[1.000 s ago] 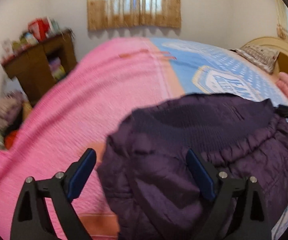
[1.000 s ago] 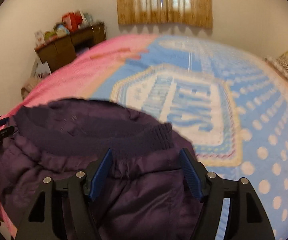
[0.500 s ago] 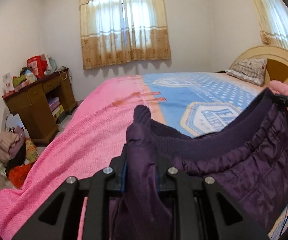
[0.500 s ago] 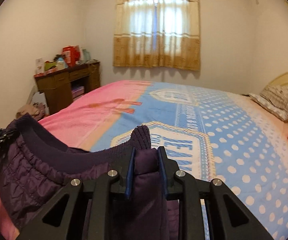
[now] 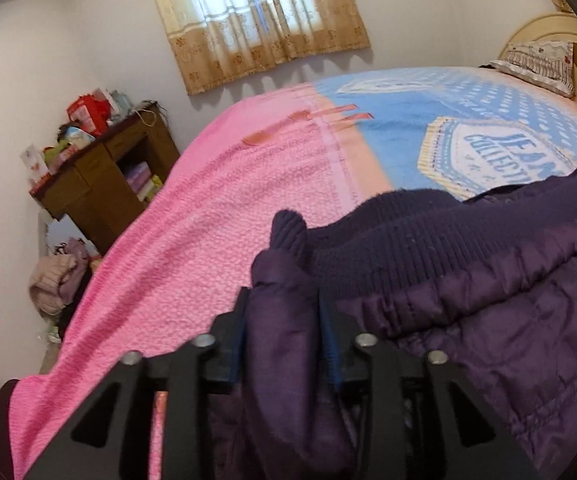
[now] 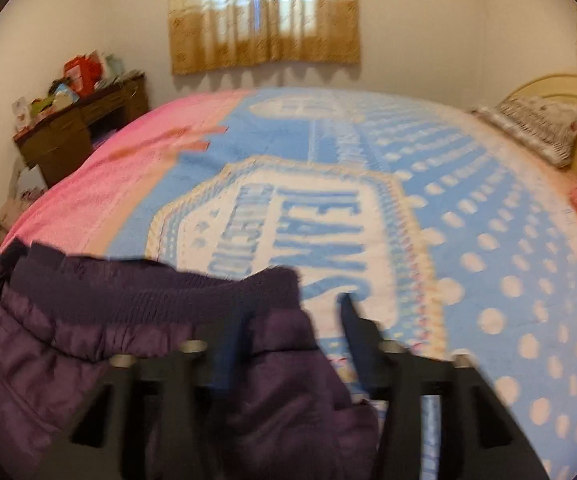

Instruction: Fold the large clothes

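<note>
My L claw (image 5: 284,328) pinches purple jacket (image 5: 508,312) hem; R claw (image 6: 292,328) parted, fabric loose betw fingers, over bed (image 6: 468,220).

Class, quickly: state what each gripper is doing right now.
Left gripper: shut on the purple quilted jacket.
Right gripper: open, jaws apart over the jacket.

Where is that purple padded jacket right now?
The purple jacket lies at the near edge of the bed, over its pink and blue blanket. The left tongs pinch one corner; the right tongs stand open at the other.
</note>
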The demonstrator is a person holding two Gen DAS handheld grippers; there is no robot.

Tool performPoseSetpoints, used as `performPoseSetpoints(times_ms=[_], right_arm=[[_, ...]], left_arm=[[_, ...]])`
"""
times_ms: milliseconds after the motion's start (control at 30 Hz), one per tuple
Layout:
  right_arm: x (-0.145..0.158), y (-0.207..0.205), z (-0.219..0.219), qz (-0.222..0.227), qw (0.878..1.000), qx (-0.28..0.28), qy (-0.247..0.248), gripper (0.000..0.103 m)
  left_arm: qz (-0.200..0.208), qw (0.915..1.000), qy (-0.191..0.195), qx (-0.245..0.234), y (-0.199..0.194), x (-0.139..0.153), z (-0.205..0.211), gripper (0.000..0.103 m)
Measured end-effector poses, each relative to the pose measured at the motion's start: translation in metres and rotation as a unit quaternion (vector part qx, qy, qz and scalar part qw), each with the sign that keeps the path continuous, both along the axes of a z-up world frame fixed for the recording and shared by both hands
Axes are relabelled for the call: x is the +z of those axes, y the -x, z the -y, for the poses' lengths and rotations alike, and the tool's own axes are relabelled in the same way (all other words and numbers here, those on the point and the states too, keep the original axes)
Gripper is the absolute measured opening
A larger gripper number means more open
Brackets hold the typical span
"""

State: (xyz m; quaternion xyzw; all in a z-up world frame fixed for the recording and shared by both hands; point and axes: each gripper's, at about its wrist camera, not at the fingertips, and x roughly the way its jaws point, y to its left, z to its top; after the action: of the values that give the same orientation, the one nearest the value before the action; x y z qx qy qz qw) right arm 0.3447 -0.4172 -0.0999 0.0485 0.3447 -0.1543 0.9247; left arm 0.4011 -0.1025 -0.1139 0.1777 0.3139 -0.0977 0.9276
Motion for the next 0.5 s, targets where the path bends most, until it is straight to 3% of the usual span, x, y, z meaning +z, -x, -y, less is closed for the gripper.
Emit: performPoseSetpoints(times_ms=[67,167,300,367,400,433,467,500], right_arm=[[0.02,0.014,-0.01,0.028,1.0,0.002,0.013,0.066],[0.041,0.021,-0.032,0.048,0.997,0.052,0.004,0.067],[0.021,-0.006,-0.063,-0.035,0.994,0.102,0.01,0.067],[-0.006,-0.021,-0.067,-0.086,0.992,0.09,0.023,0.067],[-0.017,-0.024,-0.065,-0.095,0.991,0.09,0.013,0.061],[-0.02,-0.023,-0.064,-0.09,0.992,0.092,0.009,0.03],[-0.022,-0.021,-0.064,-0.086,0.992,0.092,0.01,0.028],[-0.021,-0.02,-0.064,-0.083,0.992,0.09,0.011,0.025]], left_arm=[[0.011,0.9998,0.011,0.011,0.007,0.012,-0.009,0.064],[0.036,0.9977,0.054,0.017,0.016,0.04,-0.023,0.079],[0.033,0.9966,0.071,-0.025,0.024,0.054,-0.01,0.083],[0.004,0.9977,0.041,-0.054,0.023,0.039,0.008,0.083],[-0.01,0.9981,0.014,-0.06,0.02,0.025,0.019,0.079],[-0.024,0.9977,0.0,-0.064,0.017,0.015,0.024,0.056],[-0.047,0.9959,0.002,-0.077,0.014,0.006,0.027,0.025],[-0.066,0.9935,0.014,-0.091,0.011,0.002,0.028,0.01]])
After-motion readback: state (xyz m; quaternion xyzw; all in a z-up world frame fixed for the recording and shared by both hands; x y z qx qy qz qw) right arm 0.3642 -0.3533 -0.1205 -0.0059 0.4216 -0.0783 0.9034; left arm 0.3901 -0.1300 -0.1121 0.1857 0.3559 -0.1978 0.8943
